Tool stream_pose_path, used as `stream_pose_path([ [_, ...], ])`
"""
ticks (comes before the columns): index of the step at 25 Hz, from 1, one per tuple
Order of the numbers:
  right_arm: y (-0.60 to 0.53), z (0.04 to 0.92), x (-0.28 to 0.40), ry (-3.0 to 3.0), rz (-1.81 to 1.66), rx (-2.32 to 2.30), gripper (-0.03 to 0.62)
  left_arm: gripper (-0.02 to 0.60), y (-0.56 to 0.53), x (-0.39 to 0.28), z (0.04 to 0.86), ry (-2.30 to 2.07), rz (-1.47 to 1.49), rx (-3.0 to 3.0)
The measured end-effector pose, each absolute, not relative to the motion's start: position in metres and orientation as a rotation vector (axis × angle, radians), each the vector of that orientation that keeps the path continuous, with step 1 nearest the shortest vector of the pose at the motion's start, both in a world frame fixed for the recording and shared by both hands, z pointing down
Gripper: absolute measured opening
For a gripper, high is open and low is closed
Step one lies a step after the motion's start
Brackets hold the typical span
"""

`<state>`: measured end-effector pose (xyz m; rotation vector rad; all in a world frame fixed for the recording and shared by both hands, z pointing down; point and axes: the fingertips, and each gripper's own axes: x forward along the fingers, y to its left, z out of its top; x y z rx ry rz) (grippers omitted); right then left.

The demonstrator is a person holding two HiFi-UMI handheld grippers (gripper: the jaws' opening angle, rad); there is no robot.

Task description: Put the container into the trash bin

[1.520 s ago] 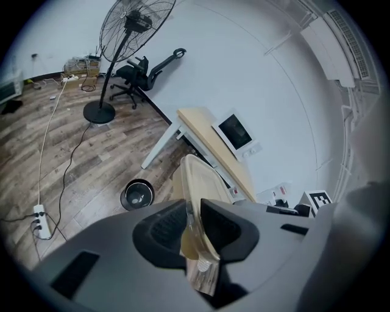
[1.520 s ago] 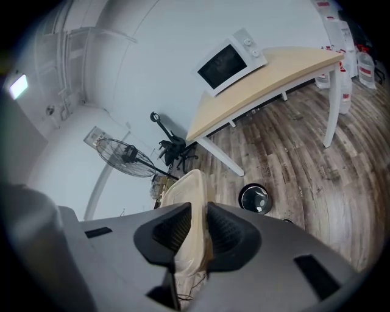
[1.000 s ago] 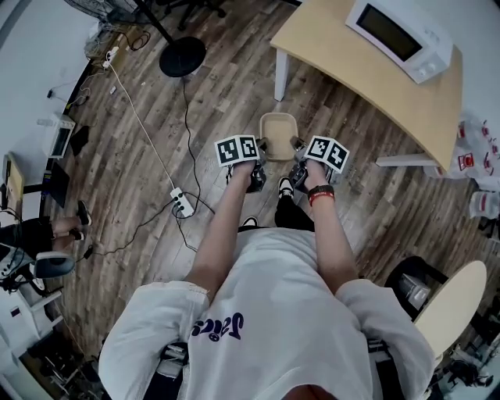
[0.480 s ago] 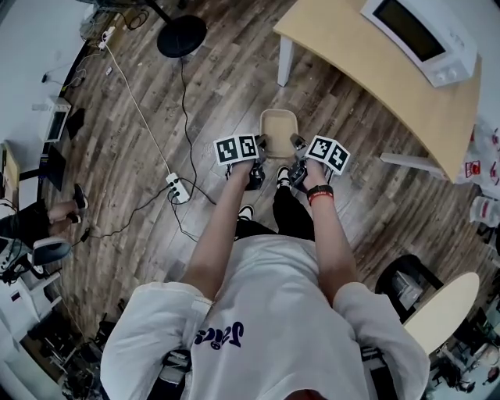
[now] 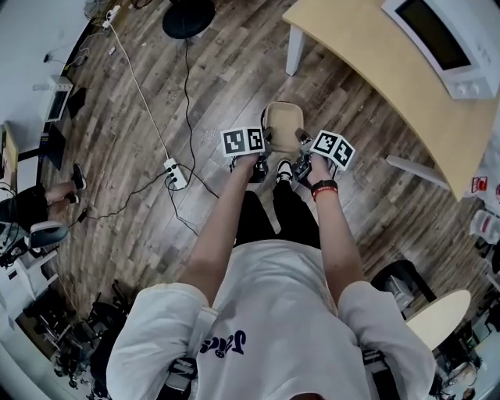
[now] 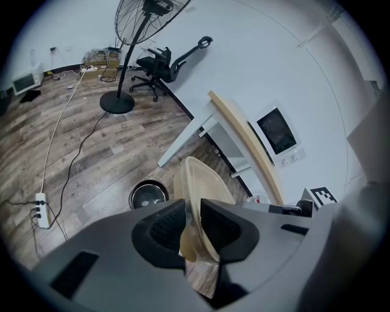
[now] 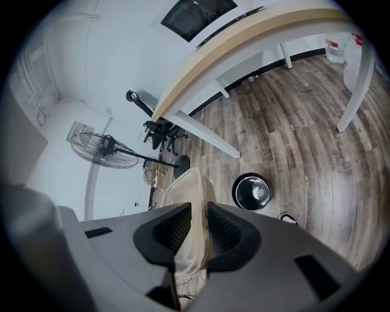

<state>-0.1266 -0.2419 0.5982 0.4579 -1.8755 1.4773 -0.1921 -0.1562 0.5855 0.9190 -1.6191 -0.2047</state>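
Observation:
A shallow beige plastic container [image 5: 283, 123] hangs over the wooden floor in front of me, held at both sides. My left gripper [image 5: 266, 146] is shut on its left rim, and my right gripper [image 5: 300, 148] is shut on its right rim. The left gripper view shows the container's edge [image 6: 201, 198] pinched between the jaws of the left gripper [image 6: 194, 228]. In the right gripper view the container [image 7: 190, 192] is clamped the same way by the right gripper [image 7: 198, 228]. A round black trash bin [image 6: 148, 195] [image 7: 252, 191] stands on the floor just beyond the container. The head view does not show the bin.
A light wooden table [image 5: 375, 70] with a white microwave [image 5: 445, 35] stands at the upper right. A power strip [image 5: 173, 173] and its cable lie on the floor to the left. A fan base [image 5: 187, 14] stands farther off. Someone's legs [image 5: 31, 207] show at the far left.
Both grippers have sunk toward the floor together, still holding the container between them. The table and microwave have slid toward the upper right of the head view.

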Motion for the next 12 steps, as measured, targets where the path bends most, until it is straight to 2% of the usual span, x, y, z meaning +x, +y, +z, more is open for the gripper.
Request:
stream_pose_path([
  [12,-0.250,0.669,-0.143,-1.798,1.473,0.503,0.080,0.074,-0.167,-0.214,0.659,-1.567,-0.228,0.903],
])
